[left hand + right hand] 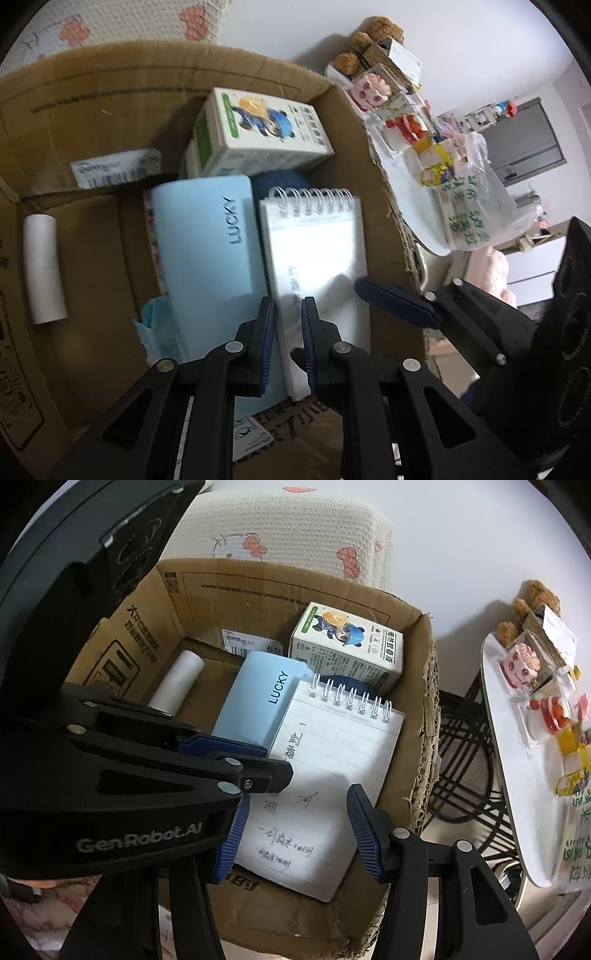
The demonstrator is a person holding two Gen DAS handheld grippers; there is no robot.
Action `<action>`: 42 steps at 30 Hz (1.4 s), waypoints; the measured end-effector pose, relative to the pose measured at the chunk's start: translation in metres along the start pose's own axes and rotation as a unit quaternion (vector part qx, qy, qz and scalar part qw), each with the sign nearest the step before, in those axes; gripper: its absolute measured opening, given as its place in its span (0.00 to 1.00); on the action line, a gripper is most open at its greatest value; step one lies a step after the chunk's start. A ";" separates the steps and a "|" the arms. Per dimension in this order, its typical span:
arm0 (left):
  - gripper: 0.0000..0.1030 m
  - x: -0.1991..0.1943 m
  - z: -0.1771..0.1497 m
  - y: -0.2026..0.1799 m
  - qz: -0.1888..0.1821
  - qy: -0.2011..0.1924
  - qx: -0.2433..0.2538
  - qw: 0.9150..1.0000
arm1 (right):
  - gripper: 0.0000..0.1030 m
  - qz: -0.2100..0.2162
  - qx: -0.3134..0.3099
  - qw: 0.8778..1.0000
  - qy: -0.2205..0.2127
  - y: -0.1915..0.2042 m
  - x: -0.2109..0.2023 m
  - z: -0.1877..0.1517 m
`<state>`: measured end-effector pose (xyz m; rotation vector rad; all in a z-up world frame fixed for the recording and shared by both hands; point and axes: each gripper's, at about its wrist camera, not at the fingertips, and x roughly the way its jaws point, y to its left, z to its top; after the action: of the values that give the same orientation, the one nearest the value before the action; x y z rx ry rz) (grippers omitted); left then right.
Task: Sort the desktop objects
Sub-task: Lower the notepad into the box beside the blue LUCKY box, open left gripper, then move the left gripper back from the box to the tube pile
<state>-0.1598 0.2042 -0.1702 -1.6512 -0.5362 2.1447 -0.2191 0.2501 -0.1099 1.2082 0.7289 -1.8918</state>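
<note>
An open cardboard box holds a white spiral notebook with handwriting, lying tilted on a light-blue "LUCKY" case. A panda-print carton sits behind them. My left gripper hovers over the notebook's left edge beside the case. Its jaws leave only a narrow slit, and nothing shows pinched. From the right wrist view it reaches in from the left. My right gripper hangs open above the notebook's lower half, and one of its fingers shows by the notebook's right edge.
A white roll and a flat barcode-labelled pack lie at the box's left and back. To the right stands a white table crowded with small toys and packets, over a black wire frame. A patterned cushion sits behind the box.
</note>
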 end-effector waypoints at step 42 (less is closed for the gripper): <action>0.16 -0.212 -0.025 0.130 0.018 -0.272 -0.062 0.960 | 0.51 0.060 -0.074 0.992 -0.079 0.142 -0.050 0.098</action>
<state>-0.0940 -0.0138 -0.0681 -1.1102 -0.8121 2.6431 -0.1347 0.1100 -0.0351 0.9770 0.6830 -1.7781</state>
